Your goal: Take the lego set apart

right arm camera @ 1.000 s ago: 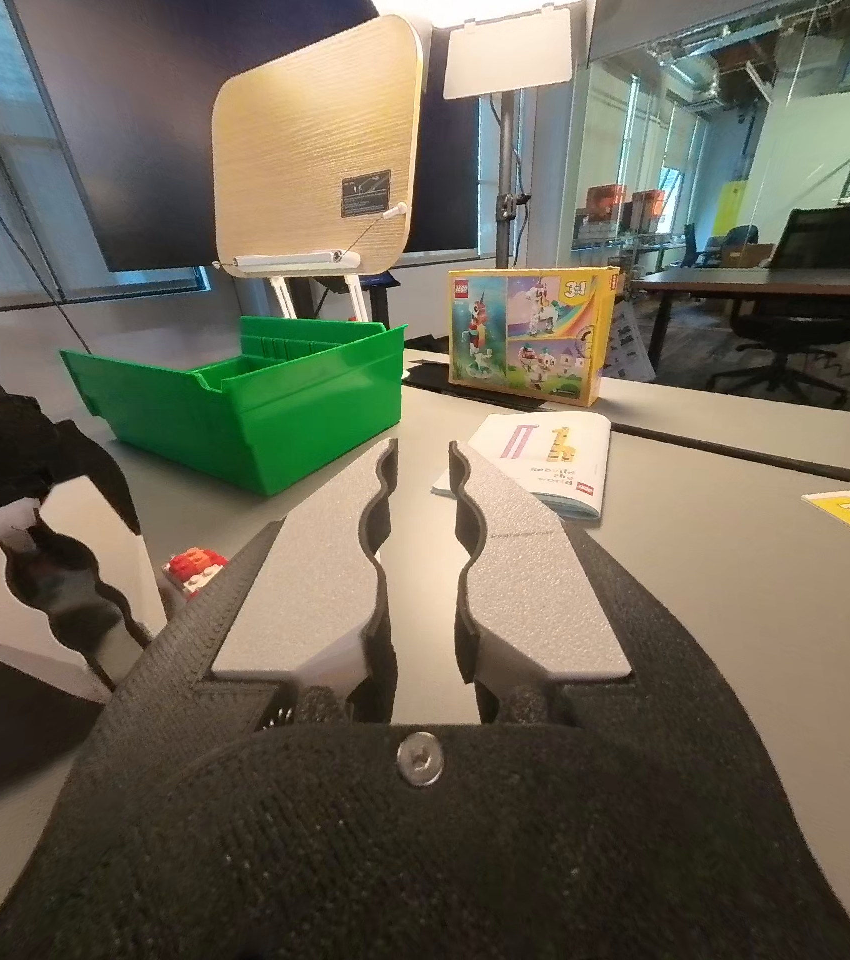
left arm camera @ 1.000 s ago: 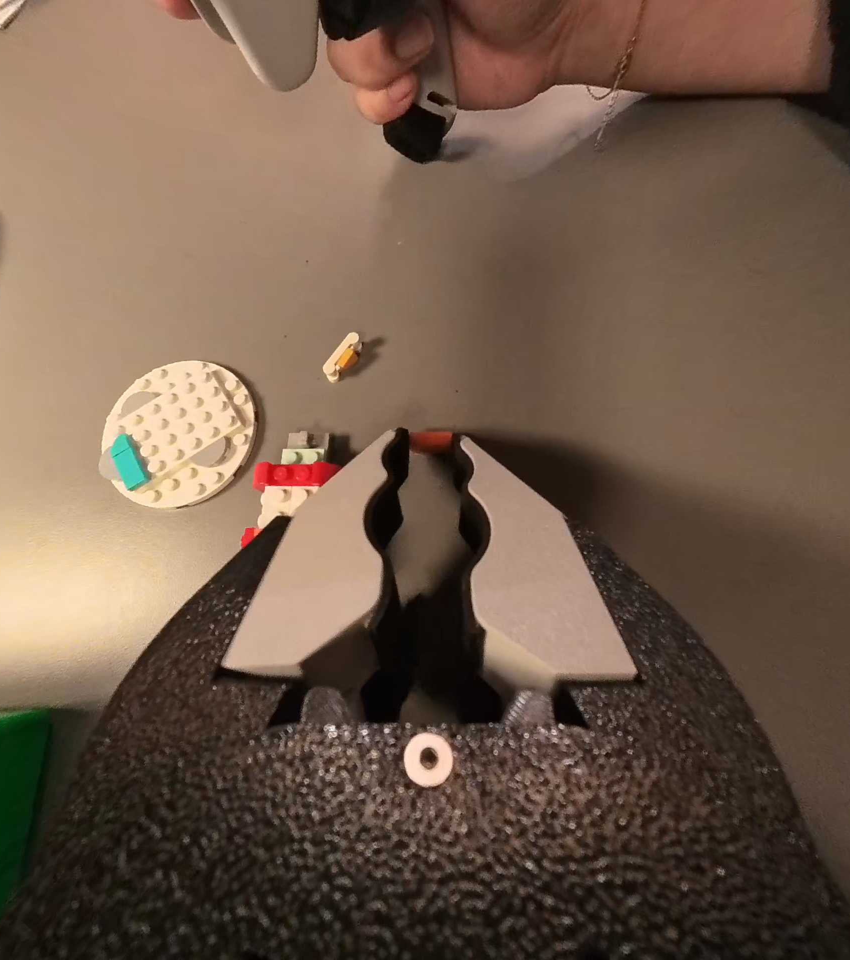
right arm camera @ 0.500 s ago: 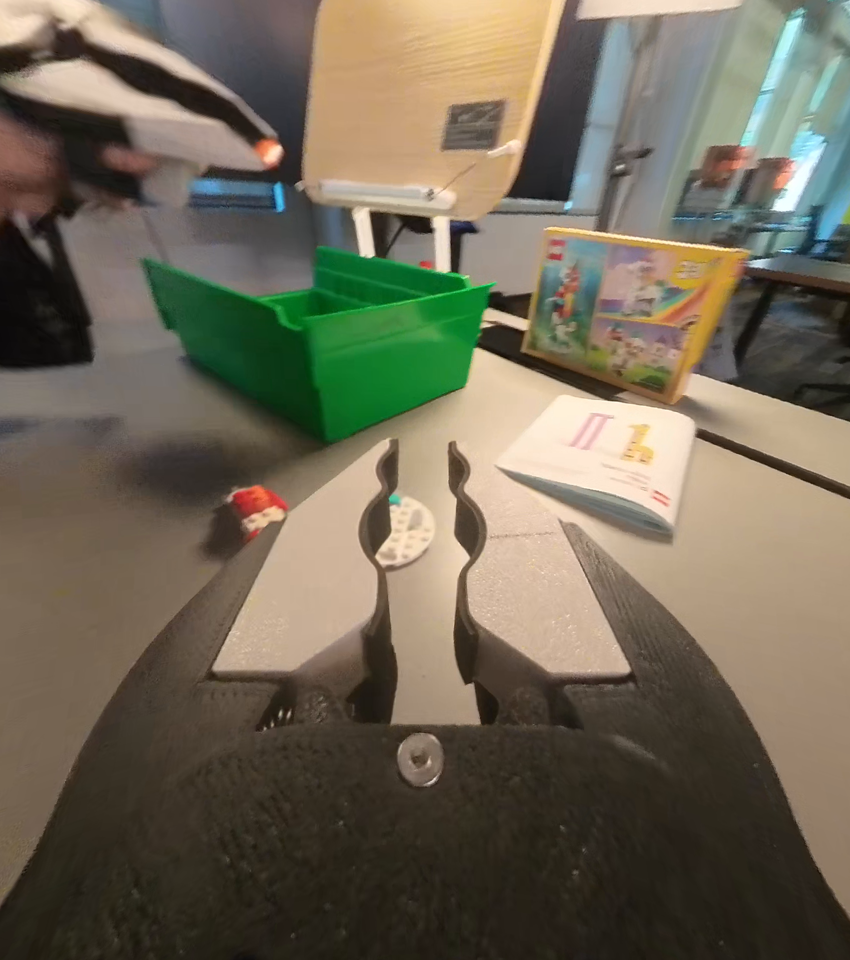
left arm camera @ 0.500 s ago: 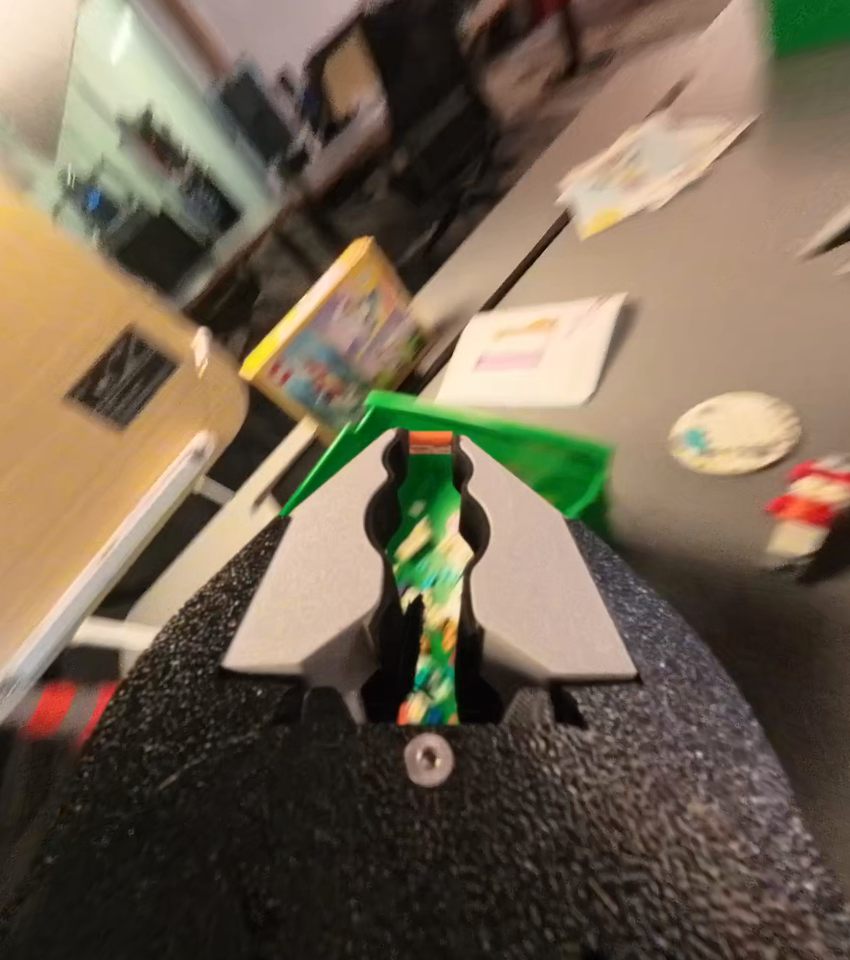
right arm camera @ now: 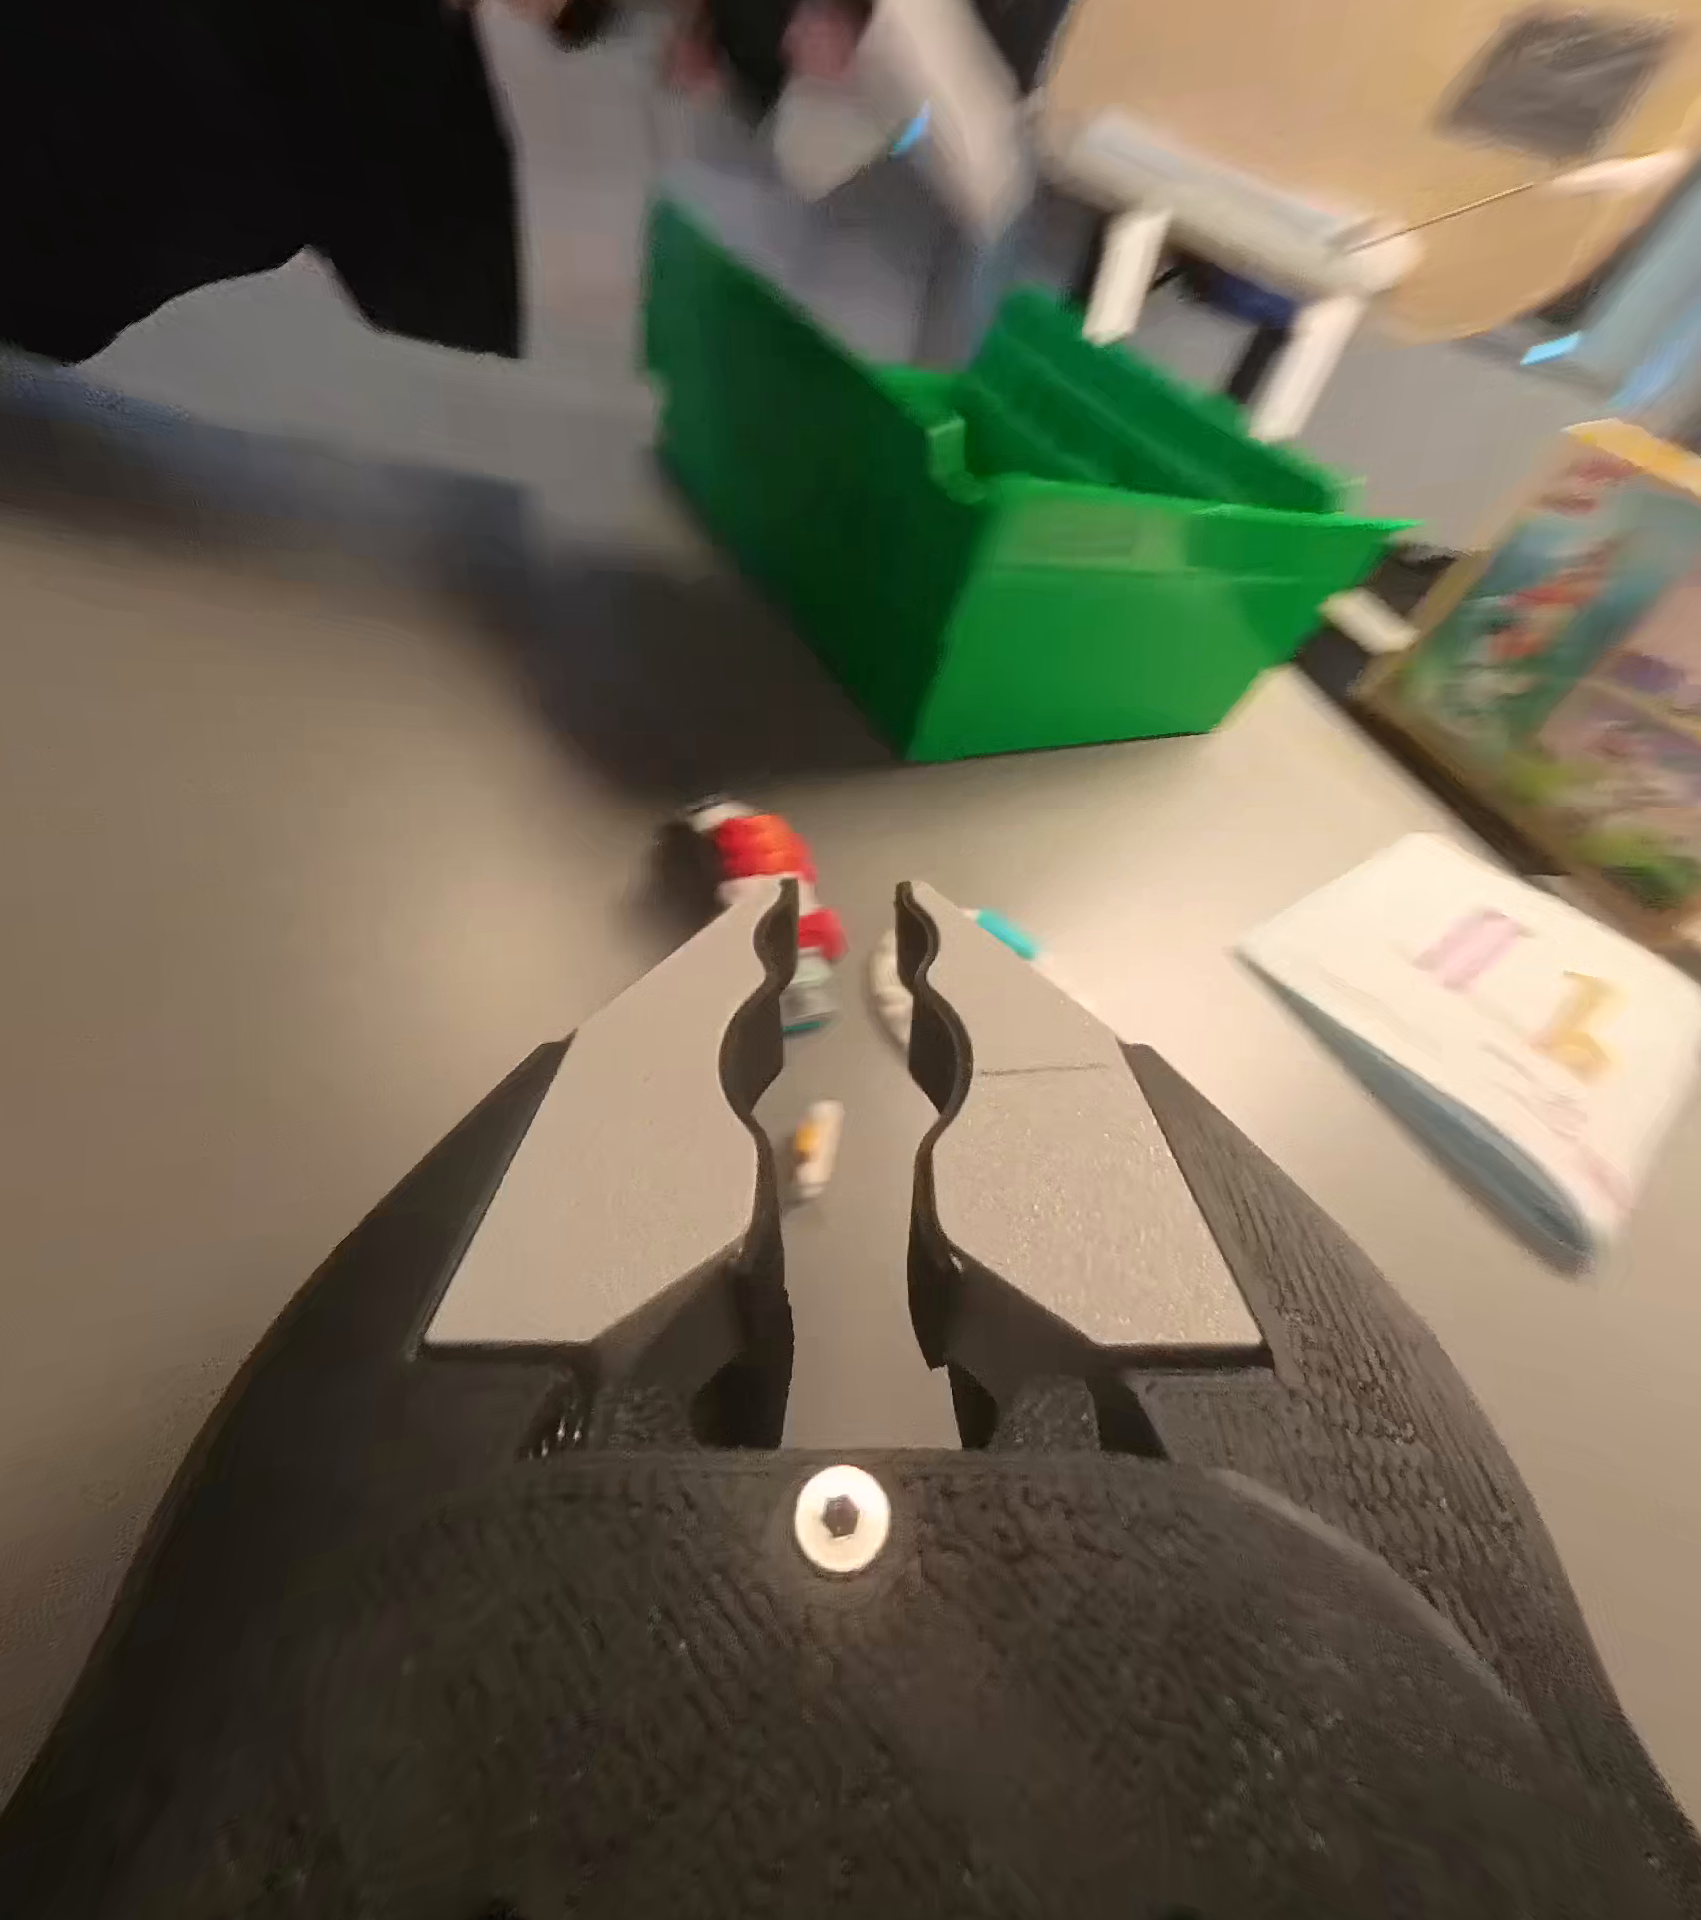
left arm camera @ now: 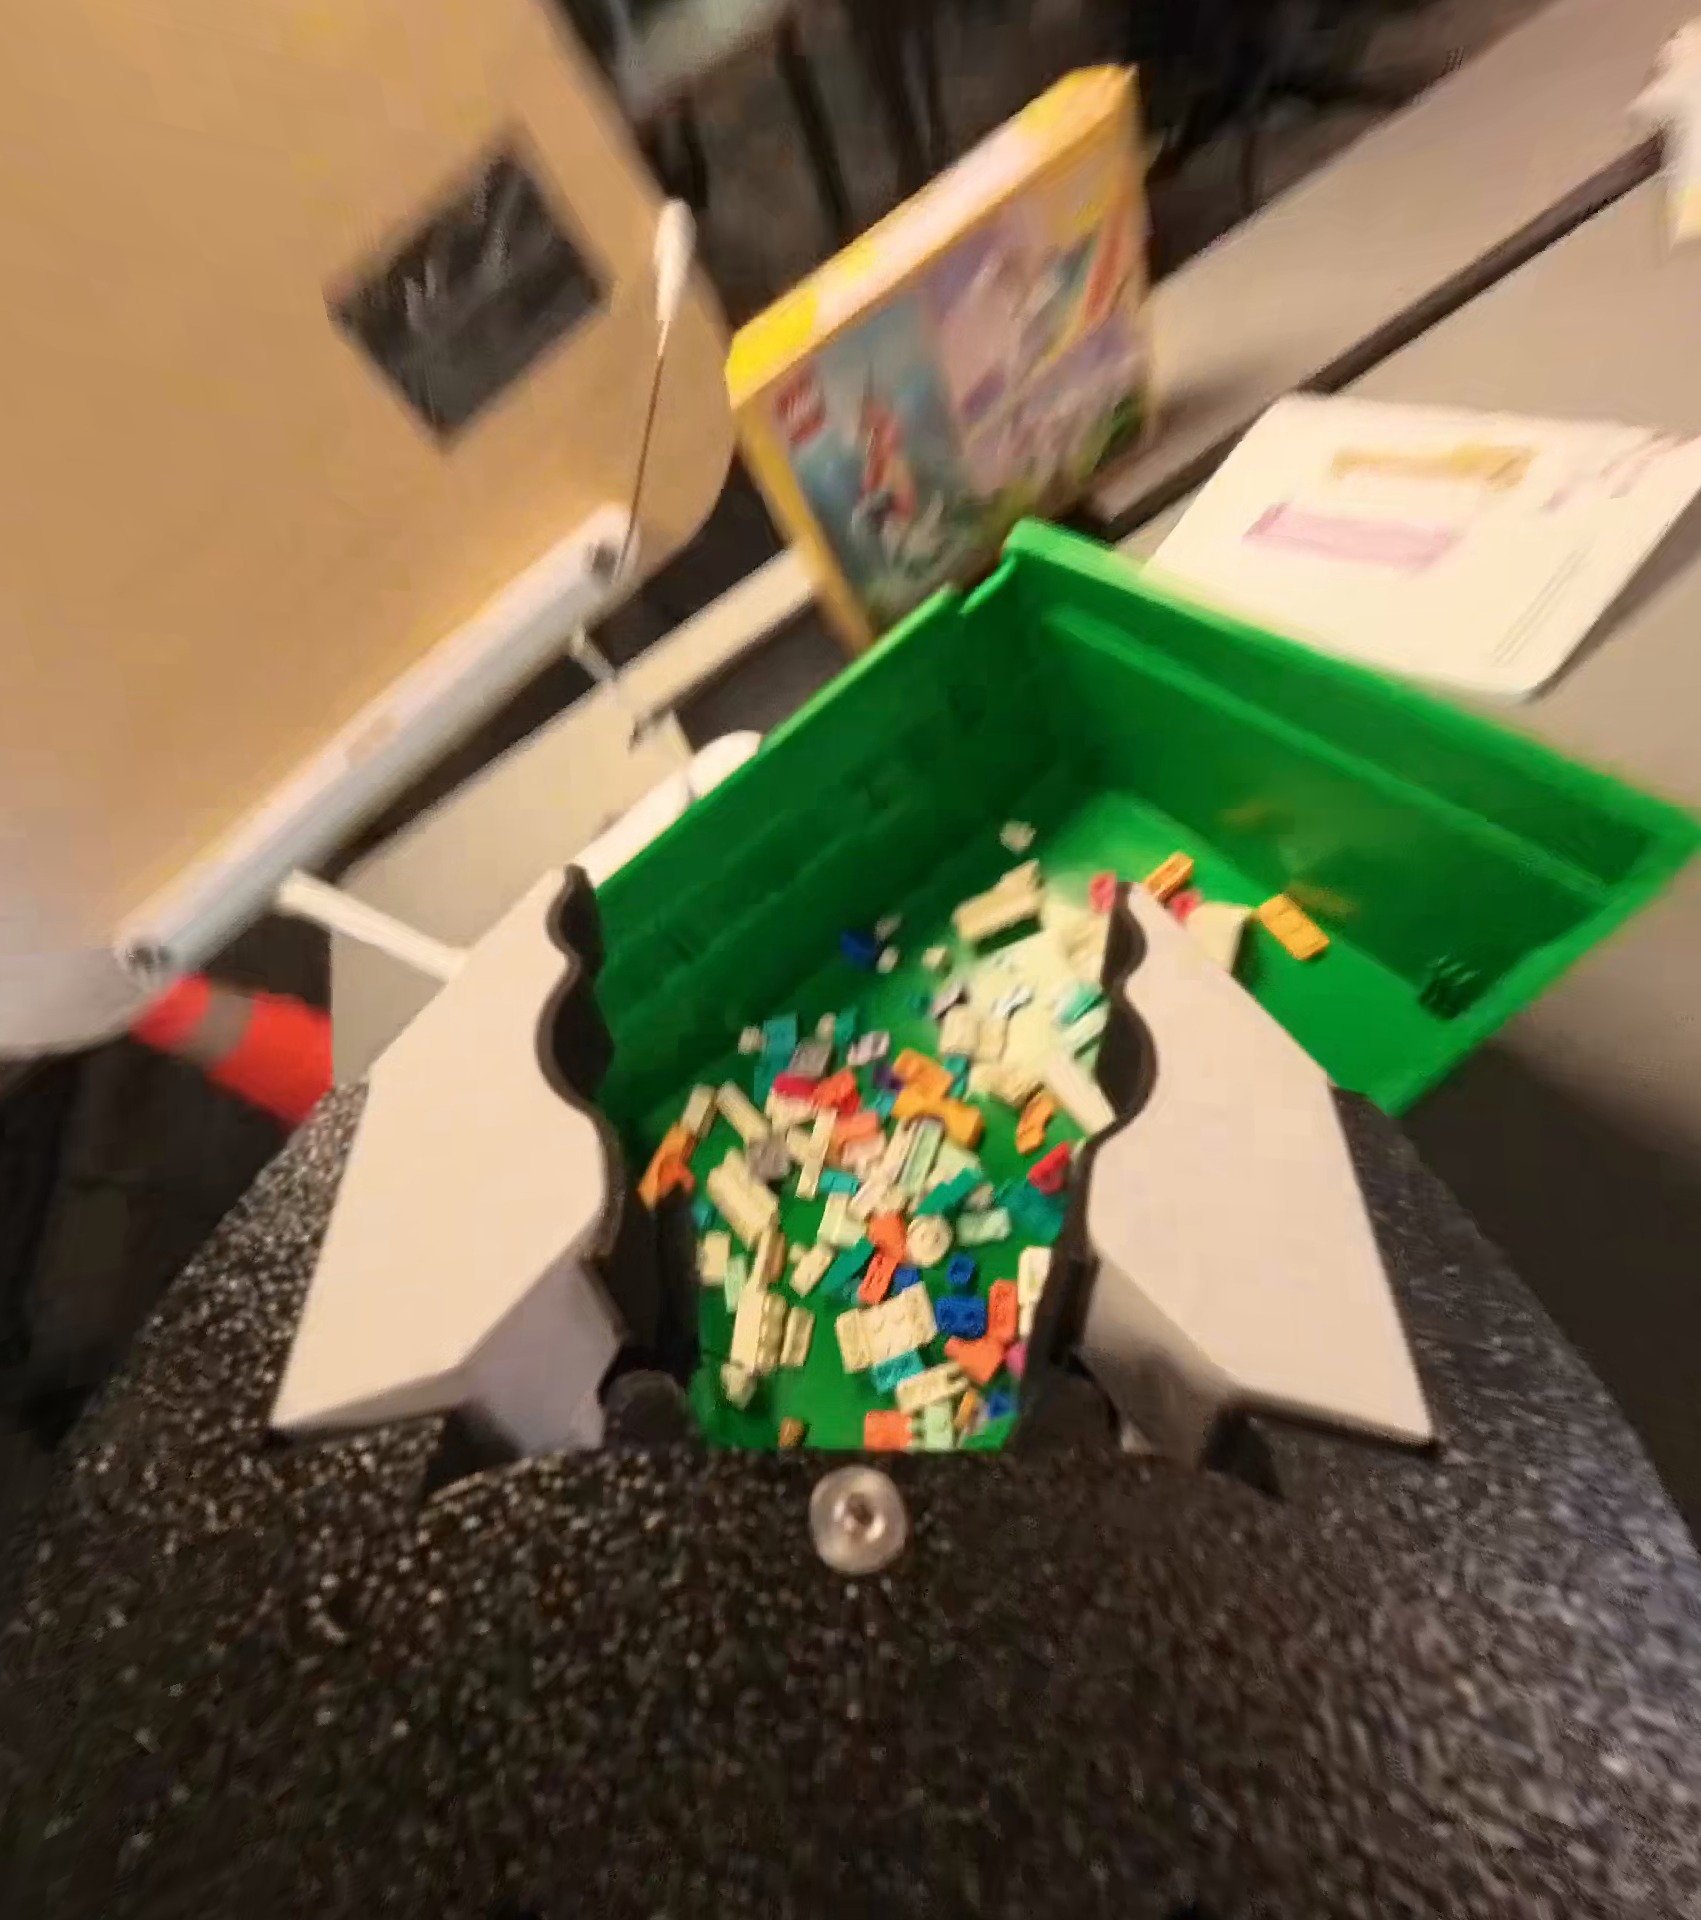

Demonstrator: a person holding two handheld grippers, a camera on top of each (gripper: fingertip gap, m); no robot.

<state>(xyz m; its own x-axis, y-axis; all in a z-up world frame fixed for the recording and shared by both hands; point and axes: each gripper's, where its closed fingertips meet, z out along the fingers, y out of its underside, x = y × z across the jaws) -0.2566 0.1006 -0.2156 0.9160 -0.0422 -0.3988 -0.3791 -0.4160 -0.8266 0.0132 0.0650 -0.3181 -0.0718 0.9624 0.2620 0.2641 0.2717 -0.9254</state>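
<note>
A grey tabletop [right arm camera: 202, 831] is being lit warmly beneath the tool; ahead of it, a tan wooden board [left arm camera: 202, 312] is being held up on white legs [right arm camera: 1313, 343].

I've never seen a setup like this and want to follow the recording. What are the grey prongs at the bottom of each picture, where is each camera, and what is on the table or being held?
The prongs are the two fingers of hand-held grippers; a person holds one in each hand, with a camera on each looking along the fingers. The left gripper is open above a green bin of loose lego pieces, holding nothing. The right gripper is also open and empty, low over the grey table. Ahead of it lie a red and white lego build, a small loose piece, a white round plate, a booklet and the set's box. The pictures are motion-blurred.
</note>
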